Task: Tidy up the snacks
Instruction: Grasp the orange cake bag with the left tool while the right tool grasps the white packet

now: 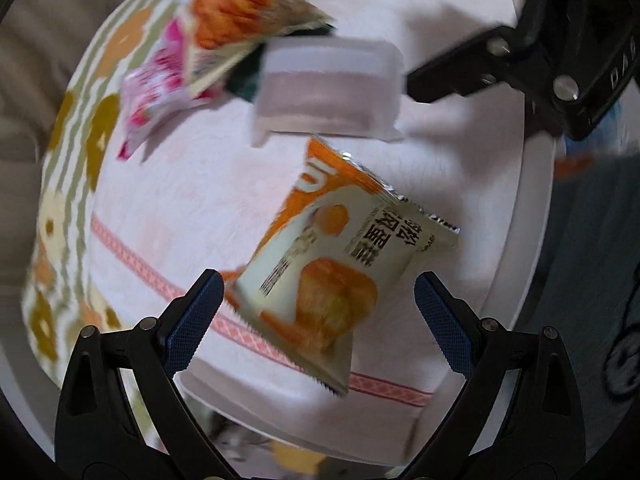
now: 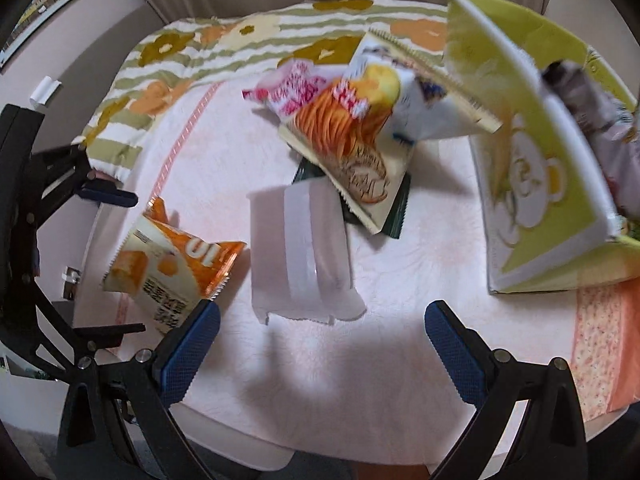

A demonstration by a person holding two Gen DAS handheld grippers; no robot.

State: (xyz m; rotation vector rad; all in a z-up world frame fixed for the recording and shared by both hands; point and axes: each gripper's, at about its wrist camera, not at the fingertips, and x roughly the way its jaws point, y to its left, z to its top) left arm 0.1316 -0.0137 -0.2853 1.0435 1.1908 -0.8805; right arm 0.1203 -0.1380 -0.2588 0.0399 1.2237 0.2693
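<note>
An orange and cream snack packet point(image 1: 324, 264) lies on the pink cloth; it also shows in the right wrist view point(image 2: 168, 268). My left gripper point(image 1: 318, 320) is open, its fingers either side of the packet's near end, not closed on it. My right gripper point(image 2: 322, 344) is open and empty above bare cloth, just short of a pale translucent packet point(image 2: 298, 256), which also shows in the left wrist view point(image 1: 328, 88). A heap of snack packets point(image 2: 352, 120) lies beyond. A yellow-green box point(image 2: 548, 184) holding packets stands at the right.
The round table point(image 1: 532, 216) has a pink cloth and a flowered cloth point(image 2: 192, 52) at the back. The left gripper's body point(image 2: 52, 184) stands at the table's left edge. A curtain hangs behind the table.
</note>
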